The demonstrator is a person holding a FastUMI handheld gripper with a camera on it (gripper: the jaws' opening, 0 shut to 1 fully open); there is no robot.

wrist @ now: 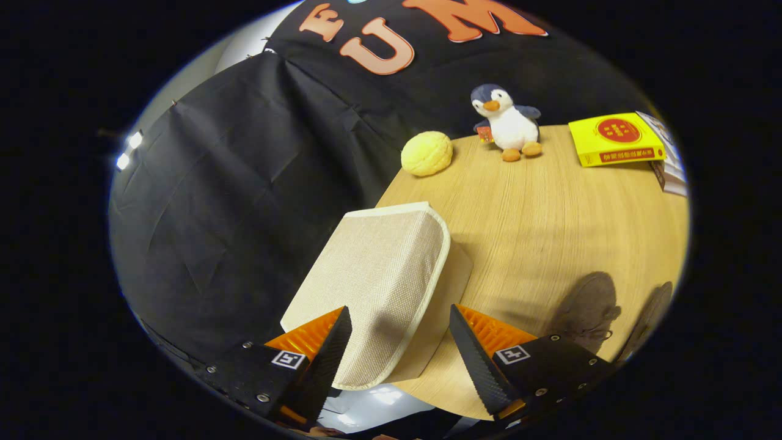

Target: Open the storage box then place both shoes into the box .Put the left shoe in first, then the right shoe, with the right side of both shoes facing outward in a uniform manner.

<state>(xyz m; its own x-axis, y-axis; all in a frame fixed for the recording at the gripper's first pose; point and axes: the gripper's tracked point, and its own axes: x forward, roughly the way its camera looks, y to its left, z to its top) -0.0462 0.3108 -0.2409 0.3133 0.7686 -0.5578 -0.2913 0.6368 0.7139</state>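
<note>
Because the lid must be lifted first, I hold my gripper [400, 348] with fingers spread, unclosed, about the beige storage box [372, 275] at the table [550, 208] edge, shoes [589, 311] waiting alongside.

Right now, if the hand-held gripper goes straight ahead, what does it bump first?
Probably the beige fabric storage box, sitting between and just ahead of the open hand-held gripper; depth is unclear.

Gripper [400, 348]: two-finger unit, appearance as observed.

Each finger tapers to a wedge with a ribbed inner pad and a finely toothed edge. Each sits on a dark matte mount fastened with several small silver screws and carries a square black-and-white fiducial marker on its upper face.
</note>
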